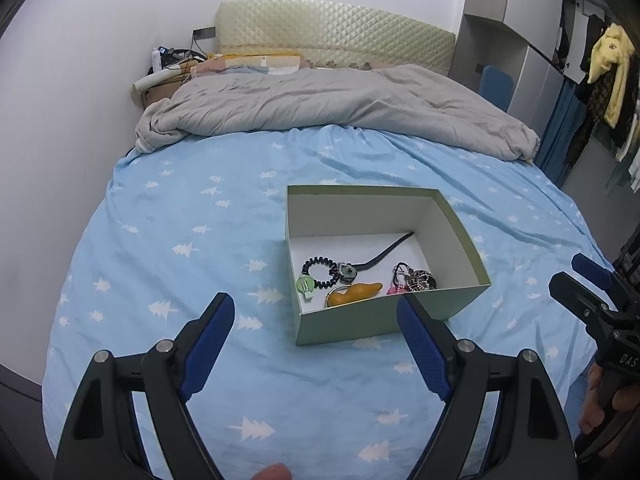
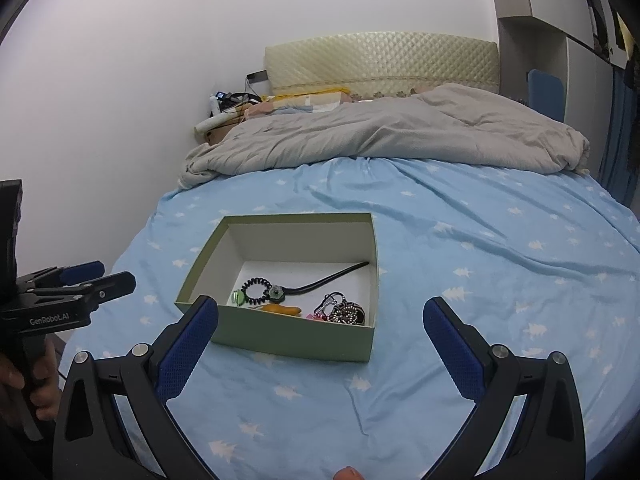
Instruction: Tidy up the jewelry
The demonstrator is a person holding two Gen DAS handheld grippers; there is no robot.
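Blue-padded fingers [image 1: 218,344] of the left gripper [image 1: 316,344] stand wide apart, empty, above the blue bed sheet [image 1: 180,208]. Just beyond sits one pale green box [image 1: 384,320] holding a black spiral bracelet [image 1: 318,270], an orange piece [image 1: 354,294], a black hair stick [image 1: 388,250] and a beaded cluster [image 1: 418,280]. A grey duvet [image 1: 320,108] lies behind.

From the right wrist, the right gripper [image 2: 320,340] is likewise spread wide and empty, the box [image 2: 296,340] between its fingers. At left, the left gripper reads "GenRobot.AI".

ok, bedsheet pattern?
Light blue sheet with small white tree shapes; clearest in the left wrist view.
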